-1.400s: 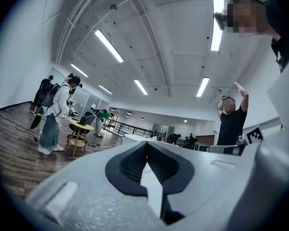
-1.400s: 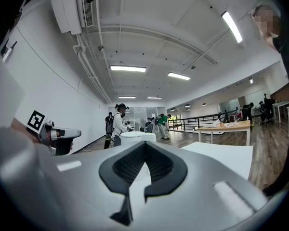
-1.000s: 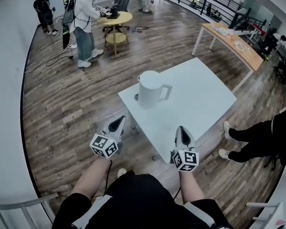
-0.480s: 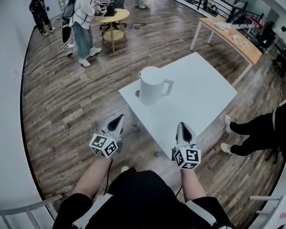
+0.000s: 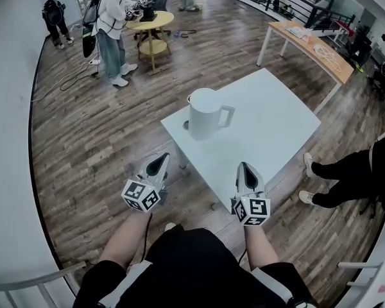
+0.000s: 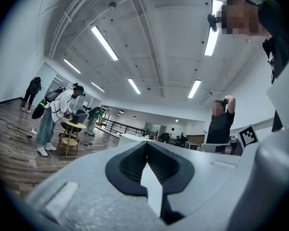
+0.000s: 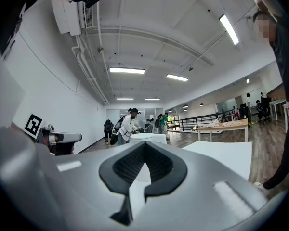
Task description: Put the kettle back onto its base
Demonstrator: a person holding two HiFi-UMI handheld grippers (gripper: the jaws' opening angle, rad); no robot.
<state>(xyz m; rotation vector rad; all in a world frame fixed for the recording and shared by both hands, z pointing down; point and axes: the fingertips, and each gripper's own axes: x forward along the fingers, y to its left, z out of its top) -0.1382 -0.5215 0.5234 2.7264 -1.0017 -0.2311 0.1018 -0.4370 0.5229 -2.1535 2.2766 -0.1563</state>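
Note:
A white kettle (image 5: 204,113) with its handle to the right stands near the left corner of a white table (image 5: 263,130) in the head view; a dark edge at its foot, perhaps its base (image 5: 185,126), shows on its left. The kettle's rim (image 7: 145,137) peeks over the jaws in the right gripper view. My left gripper (image 5: 158,165) hovers over the floor left of the table, shut and empty. My right gripper (image 5: 246,177) is at the table's near edge, shut with nothing held. Both point level, short of the kettle.
The white table has nothing else on it. A person's dark legs and white shoes (image 5: 308,165) stand close at its right. People stand round a small round wooden table (image 5: 149,23) far back. A long wooden desk (image 5: 311,49) and a railing lie at the back right.
The view has shifted slightly; the kettle and table sit a little lower and rightward in frame. Both grippers stay shut in about the same places.

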